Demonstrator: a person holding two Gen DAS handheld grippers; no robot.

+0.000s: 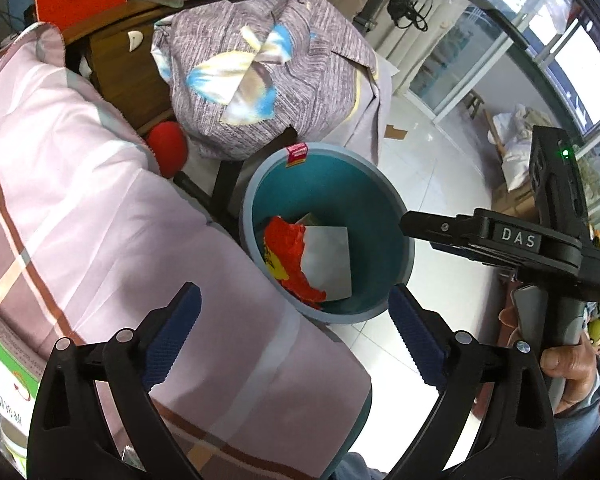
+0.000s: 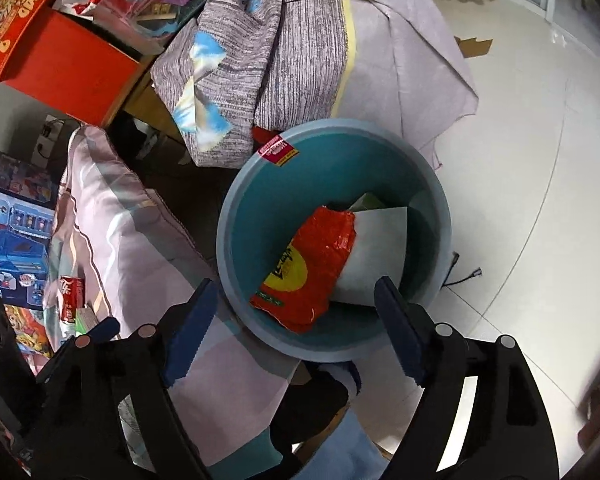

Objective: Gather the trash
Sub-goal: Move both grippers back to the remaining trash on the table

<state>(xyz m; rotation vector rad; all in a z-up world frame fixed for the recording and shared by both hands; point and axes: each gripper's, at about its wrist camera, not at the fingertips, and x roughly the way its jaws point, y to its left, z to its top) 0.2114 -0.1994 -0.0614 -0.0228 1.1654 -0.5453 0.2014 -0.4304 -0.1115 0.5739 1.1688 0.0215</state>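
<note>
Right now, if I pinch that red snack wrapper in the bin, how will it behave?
The red snack wrapper looks crinkled and glossy, so probably floppy, light and a bit slippery. It lies on white paper, which might shift with it.

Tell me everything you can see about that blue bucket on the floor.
The bucket is a round, teal bin that looks like plastic, standing upright and open on the pale tiled floor. A red sticker folds over its rim. Inside lie a crumpled red snack wrapper and white paper. Pink bedding presses against its side.
</note>
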